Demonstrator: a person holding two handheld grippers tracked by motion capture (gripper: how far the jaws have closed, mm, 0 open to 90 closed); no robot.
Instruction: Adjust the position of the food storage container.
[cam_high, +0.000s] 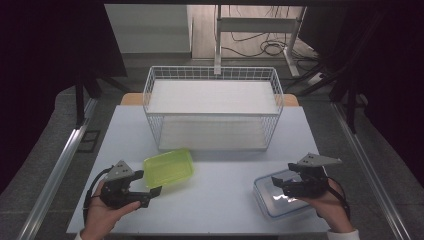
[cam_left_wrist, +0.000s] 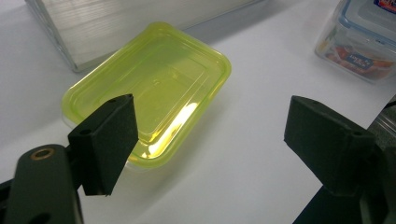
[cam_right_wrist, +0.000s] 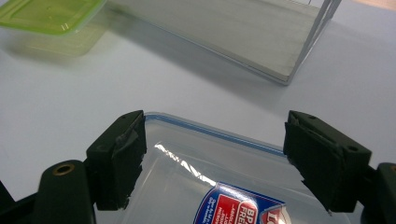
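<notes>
A yellow-green plastic container (cam_high: 169, 168) (cam_left_wrist: 154, 93) (cam_right_wrist: 46, 14) lies on the white table, left of centre. My left gripper (cam_high: 149, 183) (cam_left_wrist: 210, 140) stands open just at its near corner, with nothing between the jaws. At the right lies a clear lidded box with a blue rim (cam_high: 280, 196) (cam_right_wrist: 224, 186) (cam_left_wrist: 359, 42), a red and blue label on its lid. My right gripper (cam_high: 281, 181) (cam_right_wrist: 212, 154) hovers over that box, open and wide apart, not touching it as far as I can see.
A white wire basket (cam_high: 212, 107) with two white shelf boards stands across the back middle of the table (cam_high: 220, 200). A metal stand and cables lie on the floor behind it. A rail runs along each side of the table.
</notes>
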